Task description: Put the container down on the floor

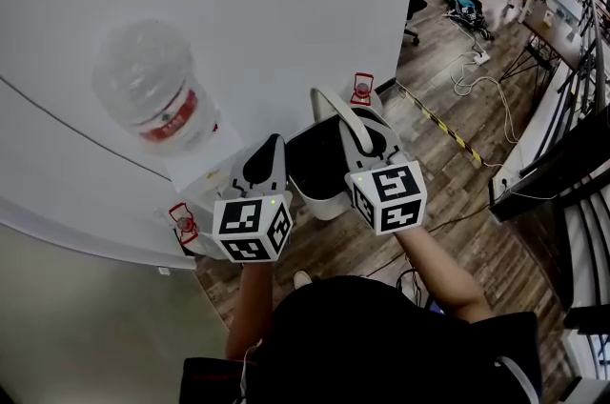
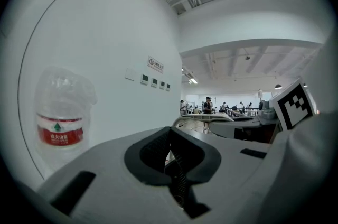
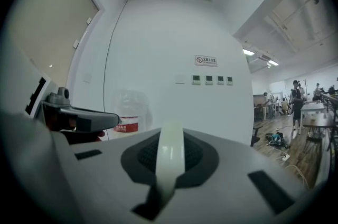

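**Container held aloft, not yet set down**

The white container [image 1: 322, 198] is seen hanging between the two claws, well above the wooden floor [image 1: 457, 192]. The right claw [image 1: 355, 118] is clenched on the white rim, which is pinched upright between its jaws. The left claw [image 1: 271, 151] is drawn together as well, seemingly on the dark edge at the opposite side. Nothing is set down yet. Lowering the container to the floor beneath the claws, and then releasing it, is judged to be left.
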A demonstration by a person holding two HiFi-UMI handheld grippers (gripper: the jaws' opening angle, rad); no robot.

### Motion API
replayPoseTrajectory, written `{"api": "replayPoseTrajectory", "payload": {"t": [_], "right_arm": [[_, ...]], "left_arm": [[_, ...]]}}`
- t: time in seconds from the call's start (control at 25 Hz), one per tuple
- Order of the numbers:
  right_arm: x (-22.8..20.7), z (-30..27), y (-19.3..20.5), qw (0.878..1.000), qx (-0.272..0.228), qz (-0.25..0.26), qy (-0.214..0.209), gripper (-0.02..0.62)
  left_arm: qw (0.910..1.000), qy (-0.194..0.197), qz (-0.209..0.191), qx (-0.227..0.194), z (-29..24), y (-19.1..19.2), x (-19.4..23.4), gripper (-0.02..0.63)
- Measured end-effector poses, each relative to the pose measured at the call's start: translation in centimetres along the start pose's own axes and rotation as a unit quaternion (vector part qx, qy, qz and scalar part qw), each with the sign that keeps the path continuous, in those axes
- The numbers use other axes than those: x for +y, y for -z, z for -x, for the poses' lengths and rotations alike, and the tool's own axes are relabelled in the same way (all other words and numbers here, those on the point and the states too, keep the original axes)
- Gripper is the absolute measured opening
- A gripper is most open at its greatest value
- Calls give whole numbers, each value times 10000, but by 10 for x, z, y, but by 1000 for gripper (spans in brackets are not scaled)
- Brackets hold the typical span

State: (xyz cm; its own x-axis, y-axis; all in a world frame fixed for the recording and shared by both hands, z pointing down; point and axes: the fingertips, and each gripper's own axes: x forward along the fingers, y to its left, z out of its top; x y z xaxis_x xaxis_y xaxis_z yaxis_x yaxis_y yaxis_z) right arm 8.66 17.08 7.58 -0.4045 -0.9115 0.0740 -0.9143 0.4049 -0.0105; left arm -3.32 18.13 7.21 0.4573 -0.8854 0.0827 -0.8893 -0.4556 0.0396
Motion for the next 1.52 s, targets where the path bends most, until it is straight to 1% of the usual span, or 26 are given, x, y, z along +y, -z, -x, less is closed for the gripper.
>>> {"api": "replayPoseTrajectory", "payload": {"t": [0.2, 0.4, 0.68, 0.92, 1.12, 1.28, 1.52], "right_arm": [[-10, 14, 7, 9999, 48, 14, -158, 29], [-27, 33, 23, 9997, 141, 31, -218, 29], [-43, 44, 33, 9994, 239, 28, -252, 29], [-49, 37, 34, 9993, 229, 4, -285, 29], [-46, 22, 34, 9990, 251, 33, -364, 29], [-39, 3, 36, 9984, 330, 44, -449, 29], [-29, -36, 40, 9976, 450, 44, -517, 29]], "left_arm": [[9999, -80, 64, 13, -1, 7, -23, 17], [9999, -79, 86, -5, -3, 18, -51, 17], [9999, -105, 103, 24, -7, 23, -70, 16], [9997, -205, 118, 32, -8, 23, -66, 17], [9994, -292, 187, 38, -11, 24, -54, 17], [9991, -331, 239, 87, -19, 27, -37, 17], [9988, -352, 299, 139, -38, 28, -2, 17]]}}
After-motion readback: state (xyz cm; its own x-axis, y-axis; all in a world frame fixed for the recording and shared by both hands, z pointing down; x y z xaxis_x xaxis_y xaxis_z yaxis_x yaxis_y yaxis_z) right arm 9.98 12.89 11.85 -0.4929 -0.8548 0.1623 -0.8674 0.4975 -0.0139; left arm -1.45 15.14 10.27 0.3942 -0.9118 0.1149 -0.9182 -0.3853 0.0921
